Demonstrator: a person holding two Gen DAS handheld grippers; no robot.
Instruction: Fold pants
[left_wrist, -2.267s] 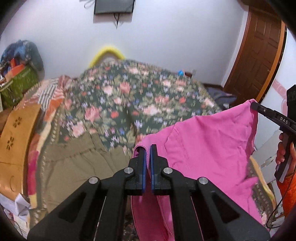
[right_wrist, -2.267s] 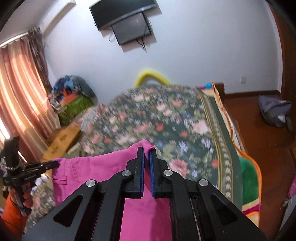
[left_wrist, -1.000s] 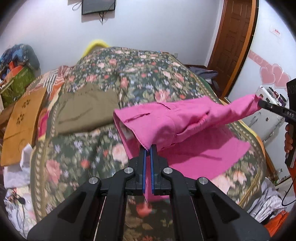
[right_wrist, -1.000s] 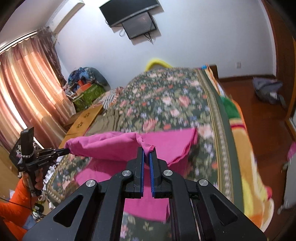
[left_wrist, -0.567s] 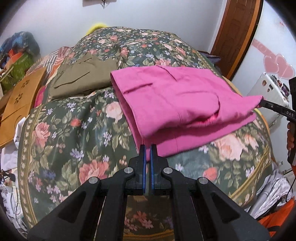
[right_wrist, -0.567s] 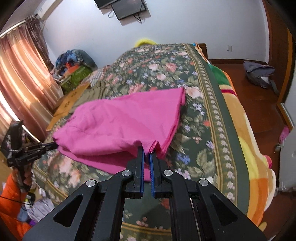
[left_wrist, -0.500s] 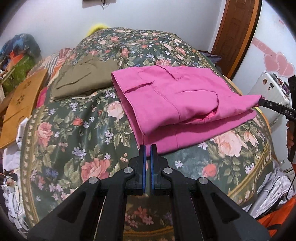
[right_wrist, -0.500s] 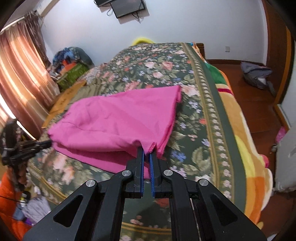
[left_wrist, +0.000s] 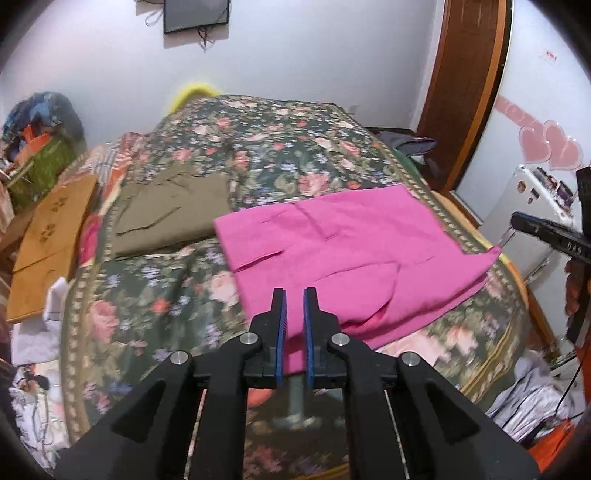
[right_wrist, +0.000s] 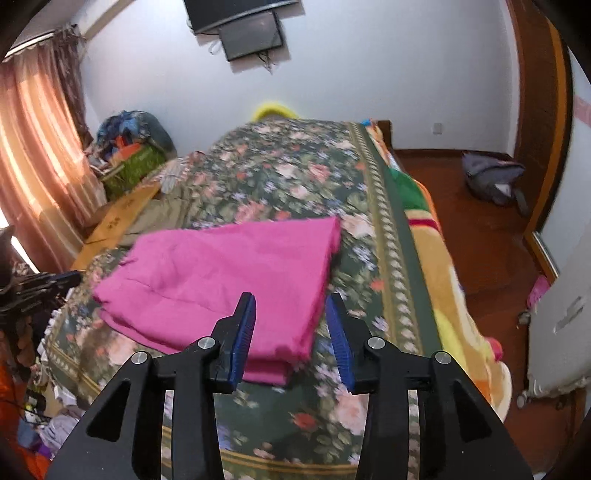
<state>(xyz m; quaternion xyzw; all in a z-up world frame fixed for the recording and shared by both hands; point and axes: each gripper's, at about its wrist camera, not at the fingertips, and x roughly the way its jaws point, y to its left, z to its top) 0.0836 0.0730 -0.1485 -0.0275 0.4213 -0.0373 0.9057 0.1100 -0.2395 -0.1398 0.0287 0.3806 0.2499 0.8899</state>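
Now the pink pants (left_wrist: 354, 254) lay folded on the bed (left_wrist: 280, 147)
Left view: left gripper (left_wrist: 294, 295) narrowly parted, empty. Right view: right gripper (right_wrist: 290, 301) had just been opening, nothing between its jaws. Soft, light cloth; best pinched at hem corners

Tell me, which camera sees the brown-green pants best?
The left wrist view. There the olive pants lie in plain sight on the bed beside the pink pants. The right wrist view shows only a blurry strip behind the pink ones.
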